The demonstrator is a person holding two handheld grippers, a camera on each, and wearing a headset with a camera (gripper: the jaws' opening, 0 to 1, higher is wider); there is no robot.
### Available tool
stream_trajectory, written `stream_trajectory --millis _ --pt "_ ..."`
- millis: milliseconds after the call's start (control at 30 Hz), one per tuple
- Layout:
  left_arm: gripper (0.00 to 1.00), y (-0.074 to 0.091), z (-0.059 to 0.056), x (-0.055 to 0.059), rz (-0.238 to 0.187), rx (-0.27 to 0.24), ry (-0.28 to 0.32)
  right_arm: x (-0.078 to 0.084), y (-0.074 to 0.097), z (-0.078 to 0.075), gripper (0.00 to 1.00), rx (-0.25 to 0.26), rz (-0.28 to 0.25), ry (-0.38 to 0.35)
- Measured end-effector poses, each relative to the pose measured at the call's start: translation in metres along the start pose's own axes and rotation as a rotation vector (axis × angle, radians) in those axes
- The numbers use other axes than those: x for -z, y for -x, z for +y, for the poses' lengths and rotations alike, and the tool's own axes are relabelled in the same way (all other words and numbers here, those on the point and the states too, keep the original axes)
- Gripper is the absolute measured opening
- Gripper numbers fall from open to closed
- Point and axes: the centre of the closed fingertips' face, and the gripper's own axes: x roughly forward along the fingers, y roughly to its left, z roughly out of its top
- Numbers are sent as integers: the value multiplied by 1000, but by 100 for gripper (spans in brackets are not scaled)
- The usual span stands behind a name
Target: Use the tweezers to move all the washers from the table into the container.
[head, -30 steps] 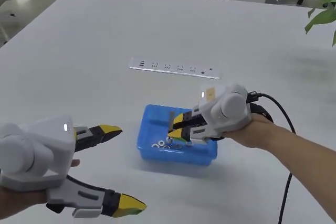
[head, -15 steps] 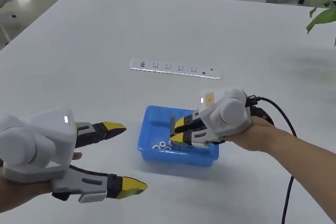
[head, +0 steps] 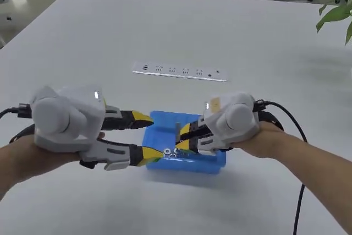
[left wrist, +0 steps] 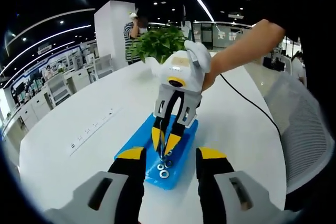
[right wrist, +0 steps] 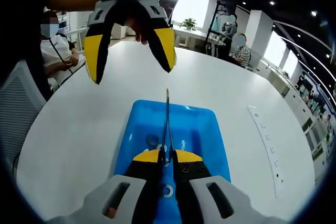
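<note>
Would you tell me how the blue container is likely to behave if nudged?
The blue container looks like thin plastic holding a few washers, so probably light and apt to slide on the smooth table. Low and wide, it seems unlikely to tip.

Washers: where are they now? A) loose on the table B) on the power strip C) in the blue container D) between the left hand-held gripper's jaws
C: the washers lie on the floor of the blue container, below the tweezers held in the right hand-held gripper.
</note>
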Motion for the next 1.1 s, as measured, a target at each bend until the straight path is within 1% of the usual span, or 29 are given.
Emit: stream_trajectory --millis 233,300,567,733,967,1100 --pt "31 -14 2 -1 15 29 -26 1 1 0 9 2 0 1" --pt "28 -16 3 -2 15 29 -29 1 2 0 9 3 -1 0" --pt "20 -27 6 -5 22 38 -78 1 1 0 9 0 3 6" --pt "16 -32 7 -8 22 52 -93 2 1 0 9 0 6 9" --pt "11 -39 5 -11 22 78 -109 1 2 1 10 -4 10 16" --pt "9 -42 3 -10 28 88 -119 0 1 2 10 -5 12 24"
